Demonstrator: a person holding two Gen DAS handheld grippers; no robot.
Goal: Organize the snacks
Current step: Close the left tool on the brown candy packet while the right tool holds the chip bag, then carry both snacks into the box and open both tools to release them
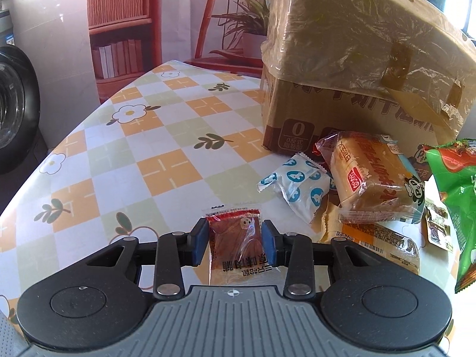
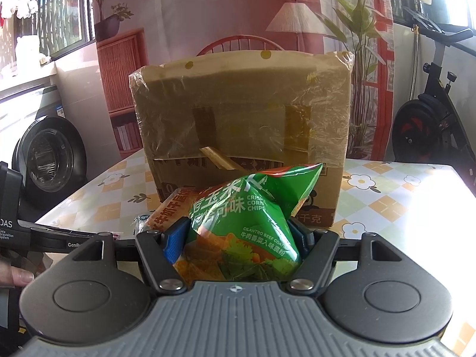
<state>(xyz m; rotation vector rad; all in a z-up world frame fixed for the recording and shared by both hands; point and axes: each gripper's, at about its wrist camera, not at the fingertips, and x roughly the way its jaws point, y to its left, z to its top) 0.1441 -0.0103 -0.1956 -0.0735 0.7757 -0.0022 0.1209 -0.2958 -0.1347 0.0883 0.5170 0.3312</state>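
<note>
My left gripper (image 1: 234,239) is shut on a small clear packet of brown dried meat (image 1: 235,244), low over the checked tablecloth (image 1: 142,136). To its right lie a white packet with blue prints (image 1: 297,186), a wrapped bread cake (image 1: 369,175), a flat orange packet (image 1: 372,235) and the green chip bag (image 1: 455,196). My right gripper (image 2: 241,238) is shut on the green corn chip bag (image 2: 247,223), in front of the taped cardboard box (image 2: 241,110). The bread cake (image 2: 172,208) shows behind the bag's left side.
The cardboard box (image 1: 357,68) stands at the table's back right. A washing machine (image 1: 15,95) is left of the table, a red chair (image 1: 226,15) behind it. An exercise bike (image 2: 434,113) stands right. The left hand and its gripper (image 2: 17,238) are at the left edge.
</note>
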